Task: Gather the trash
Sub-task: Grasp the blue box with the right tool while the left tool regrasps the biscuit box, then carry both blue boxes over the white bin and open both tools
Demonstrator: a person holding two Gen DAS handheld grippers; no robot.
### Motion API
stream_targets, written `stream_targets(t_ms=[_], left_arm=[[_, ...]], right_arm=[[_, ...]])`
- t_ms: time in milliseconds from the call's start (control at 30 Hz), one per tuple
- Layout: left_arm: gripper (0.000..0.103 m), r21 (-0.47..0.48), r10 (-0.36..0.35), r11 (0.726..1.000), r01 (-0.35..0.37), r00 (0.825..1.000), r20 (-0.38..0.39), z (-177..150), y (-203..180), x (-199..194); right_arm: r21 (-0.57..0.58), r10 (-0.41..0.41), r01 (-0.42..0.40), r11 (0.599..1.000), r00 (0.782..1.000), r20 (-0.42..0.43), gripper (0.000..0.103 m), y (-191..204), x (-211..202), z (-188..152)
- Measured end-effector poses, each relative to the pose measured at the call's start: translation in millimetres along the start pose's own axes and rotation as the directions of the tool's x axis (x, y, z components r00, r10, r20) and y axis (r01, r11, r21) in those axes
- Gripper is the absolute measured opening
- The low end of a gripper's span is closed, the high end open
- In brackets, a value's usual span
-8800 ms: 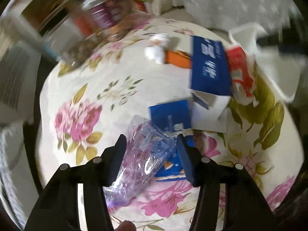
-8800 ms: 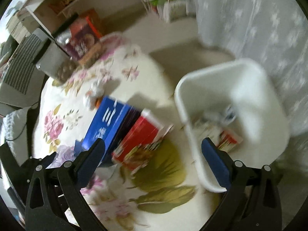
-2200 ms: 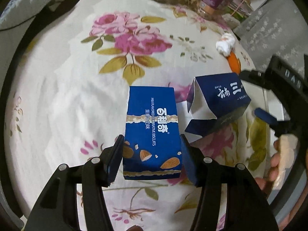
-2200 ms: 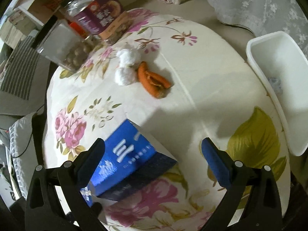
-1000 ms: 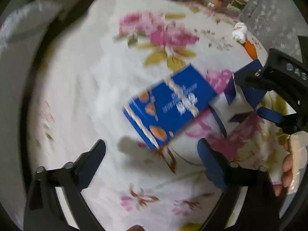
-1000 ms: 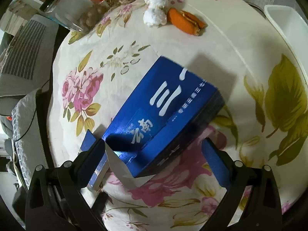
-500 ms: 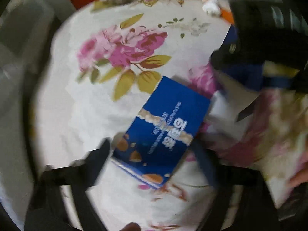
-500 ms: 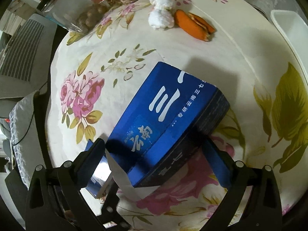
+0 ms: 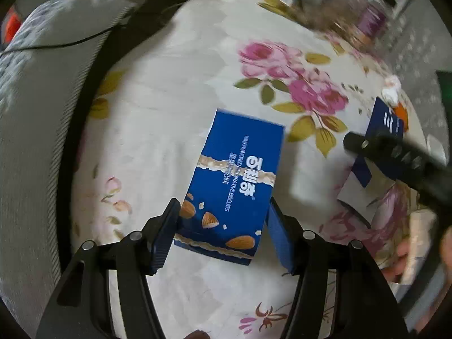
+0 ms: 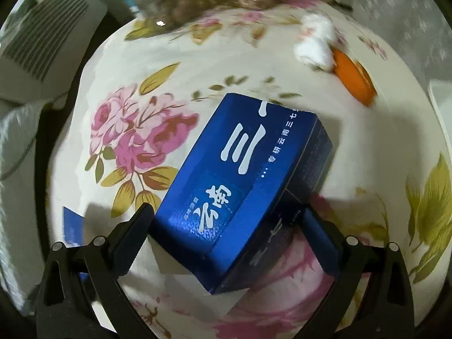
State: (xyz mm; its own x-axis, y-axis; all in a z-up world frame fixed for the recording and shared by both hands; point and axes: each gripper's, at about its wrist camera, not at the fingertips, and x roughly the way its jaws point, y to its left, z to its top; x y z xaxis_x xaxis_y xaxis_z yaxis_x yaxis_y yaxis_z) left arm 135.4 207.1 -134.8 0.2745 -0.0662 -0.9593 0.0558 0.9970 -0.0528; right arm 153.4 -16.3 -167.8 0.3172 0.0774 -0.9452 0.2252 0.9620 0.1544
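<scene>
A flat blue almond biscuit box [image 9: 237,175] lies on the flowered tablecloth [image 9: 175,90]. My left gripper [image 9: 223,226] points down over its near end. Its jaws are closing, and the pads [image 9: 169,231] meet the box's two long sides. A bigger blue carton with white characters [image 10: 240,175] lies on the cloth with one end flap open. My right gripper [image 10: 228,220] is open and straddles its near end, fingertips beside its corners. In the left wrist view that carton [image 9: 387,124] shows behind the black right gripper [image 9: 395,152]. A corner of the biscuit box [image 10: 72,223] shows at the left.
Two white tissue balls [image 10: 316,45] and an orange peel [image 10: 353,79] lie at the far right of the table. Jars [image 10: 197,5] stand along the back edge. A white bin's rim [image 10: 440,99] is at the right. A grey cushion [image 9: 42,113] borders the left. A person's hand [image 9: 401,254] holds the right gripper.
The left gripper's jaws went from wide apart to narrow around the biscuit box, which now lies lengthwise between them. The right gripper came down closer, so the carton sits between its fingers.
</scene>
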Motion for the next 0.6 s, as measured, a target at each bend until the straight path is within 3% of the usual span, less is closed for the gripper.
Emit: stream_targets(t_ms=[100, 167, 267, 467, 533, 600], left_arm=[[0.06, -0.051, -0.003, 0.999, 0.004, 1.0, 0.016, 3, 8, -8], [0.06, -0.079, 0.002, 0.997, 0.002, 0.999, 0.043, -5, 5, -19], [0.06, -0.106, -0.008, 0.994, 0.016, 0.997, 0.082, -9, 6, -33], [0.06, -0.112, -0.012, 0.993, 0.032, 0.985, 0.174, -4, -16, -55], [0.06, -0.114, -0.02, 0.993, 0.044, 0.979, 0.203, -2, -21, -64], [0.06, -0.118, -0.026, 0.992, 0.054, 0.973, 0.227, -1, -26, -72]], right_arm=[[-0.062, 0.01, -0.008, 0.998, 1.0, 0.026, 0.094, 9, 1, -2], [-0.106, 0.018, -0.013, 0.994, 0.999, 0.042, 0.082, 13, -1, -3], [-0.12, 0.088, -0.083, 0.989, 0.996, 0.034, 0.068, 13, -8, -1], [-0.14, 0.17, -0.157, 0.978, 0.982, 0.083, 0.063, 8, -33, 2], [-0.145, 0.193, -0.177, 0.973, 0.975, 0.106, 0.054, 8, -44, 6], [-0.153, 0.22, -0.2, 0.968, 0.968, 0.124, 0.053, 6, -55, 8]])
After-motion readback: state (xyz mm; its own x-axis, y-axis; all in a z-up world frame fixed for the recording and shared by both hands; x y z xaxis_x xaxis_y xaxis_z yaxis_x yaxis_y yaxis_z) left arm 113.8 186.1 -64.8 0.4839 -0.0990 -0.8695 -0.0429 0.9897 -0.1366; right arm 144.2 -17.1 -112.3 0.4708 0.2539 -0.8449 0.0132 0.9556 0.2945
